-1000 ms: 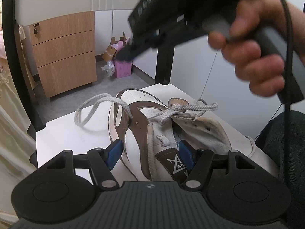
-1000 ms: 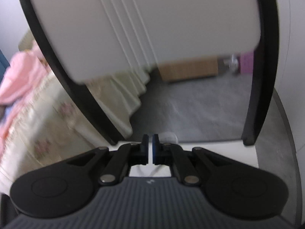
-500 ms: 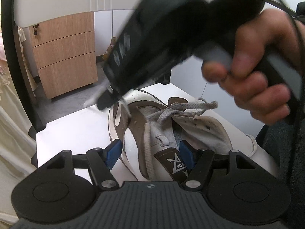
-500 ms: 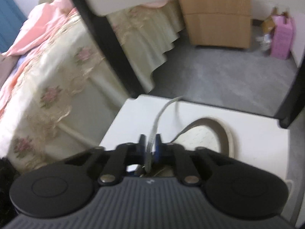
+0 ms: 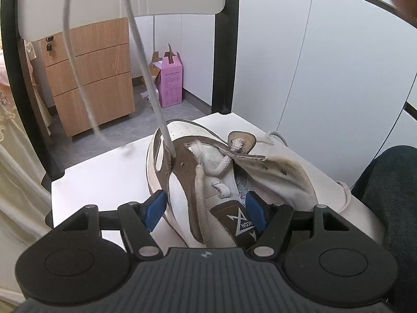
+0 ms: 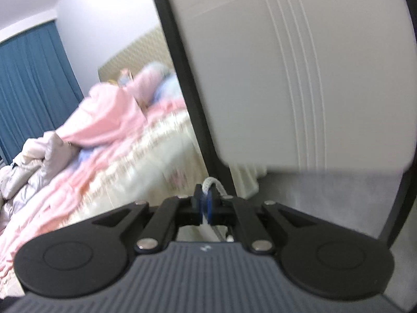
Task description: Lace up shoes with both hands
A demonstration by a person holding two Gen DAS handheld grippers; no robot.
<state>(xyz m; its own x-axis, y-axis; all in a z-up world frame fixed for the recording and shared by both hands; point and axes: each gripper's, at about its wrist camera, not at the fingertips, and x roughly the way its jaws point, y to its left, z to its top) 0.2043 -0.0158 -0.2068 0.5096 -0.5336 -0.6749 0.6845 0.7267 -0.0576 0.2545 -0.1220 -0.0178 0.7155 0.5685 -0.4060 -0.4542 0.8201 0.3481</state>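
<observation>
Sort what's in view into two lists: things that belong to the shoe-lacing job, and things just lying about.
Part of the job:
- shoe on the white table
- shoelace, pulled up from an eyelet
- left hand-held gripper, astride the shoe's rear
- right hand-held gripper, shut on the shoelace

Lying about:
- wooden drawer unit
- pink box
- bed with pink bedding
- chair back

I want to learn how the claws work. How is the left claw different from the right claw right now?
The left claw stands wide, its blue pads on either side of the sneaker; the right claw is pinched nearly shut on the shoelace. The left claw points down at the shoe on the white table; the right claw aims out at the room. Both have black arms and blue pads.
</observation>
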